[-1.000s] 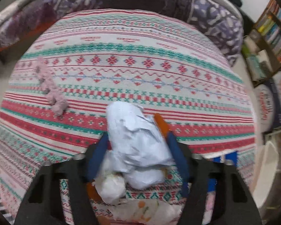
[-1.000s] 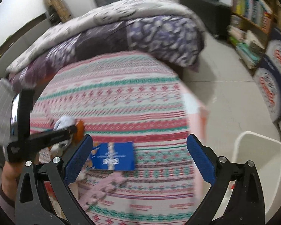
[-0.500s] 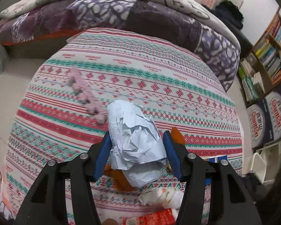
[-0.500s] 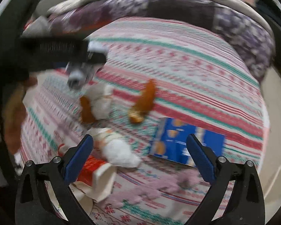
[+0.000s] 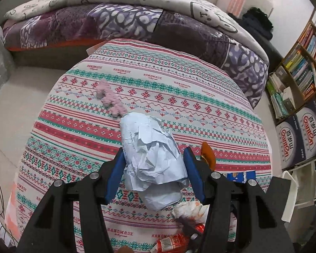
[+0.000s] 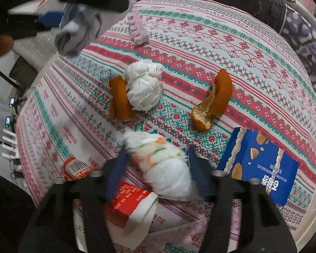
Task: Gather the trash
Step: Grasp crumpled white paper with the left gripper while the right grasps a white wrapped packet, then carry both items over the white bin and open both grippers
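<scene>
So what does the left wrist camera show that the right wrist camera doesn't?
Left only: the bookshelf and the left gripper clamped on crumpled blue paper.
Right only: a white tissue ball against one orange peel, and the right gripper closing around a tissue wad.
Both: the patterned cloth, pink fluffy piece, blue biscuit box.

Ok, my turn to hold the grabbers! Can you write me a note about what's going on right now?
Left gripper: shut on the crumpled blue paper, lifted above the patterned cloth.
Right gripper: jaws closing around the white tissue wad with orange marks; a firm grip is not certain.
On the cloth: another tissue ball, two orange peels, blue biscuit box, red carton, pink fuzzy thing.
Done: paper picked up. Left: bin it and gather the rest. A white bin stands past the cloth's edge.
</scene>
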### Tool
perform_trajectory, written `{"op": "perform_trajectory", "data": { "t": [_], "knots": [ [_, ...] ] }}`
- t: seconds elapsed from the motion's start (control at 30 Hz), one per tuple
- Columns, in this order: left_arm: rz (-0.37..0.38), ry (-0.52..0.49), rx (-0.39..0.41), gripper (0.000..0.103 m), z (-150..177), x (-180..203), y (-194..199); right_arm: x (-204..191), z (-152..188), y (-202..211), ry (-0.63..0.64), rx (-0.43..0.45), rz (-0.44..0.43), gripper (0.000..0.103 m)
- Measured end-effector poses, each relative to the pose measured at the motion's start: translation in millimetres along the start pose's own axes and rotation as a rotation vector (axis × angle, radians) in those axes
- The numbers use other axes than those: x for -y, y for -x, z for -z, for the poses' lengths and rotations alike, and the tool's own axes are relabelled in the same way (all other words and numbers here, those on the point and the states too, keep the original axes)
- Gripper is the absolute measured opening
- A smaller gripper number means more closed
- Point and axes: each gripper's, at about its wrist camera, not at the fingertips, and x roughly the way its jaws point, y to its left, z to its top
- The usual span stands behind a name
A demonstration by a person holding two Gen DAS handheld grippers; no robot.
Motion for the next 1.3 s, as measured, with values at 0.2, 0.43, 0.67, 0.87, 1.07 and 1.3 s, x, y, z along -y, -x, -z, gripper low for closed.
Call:
{"op": "perform_trajectory", "data": {
  "t": [0.2,0.43,0.67,0.87,1.07,1.3],
  "knots": [
    [-0.024,0.013,0.01,0.055,2,-4,-1,21,-4,17,-0.098,0.041,0.011,0.046],
    [-0.035,-0.005,0.093,0.055,2,9,15,37,-10,68,-0.199,0.253,0.081,0.046],
    [-0.097,-0.028,0.23,0.056,7,28,37,46,-2,109,-0.273,0.421,0.164,0.046],
    [-0.174,-0.062,0.328,0.056,16,48,51,49,12,126,-0.322,0.523,0.268,0.046],
    [-0.25,-0.104,0.413,0.056,25,72,59,60,23,147,-0.374,0.605,0.335,0.047],
    [-0.261,-0.148,0.468,0.056,33,99,67,71,37,166,-0.416,0.659,0.389,0.047]
  ]
}}
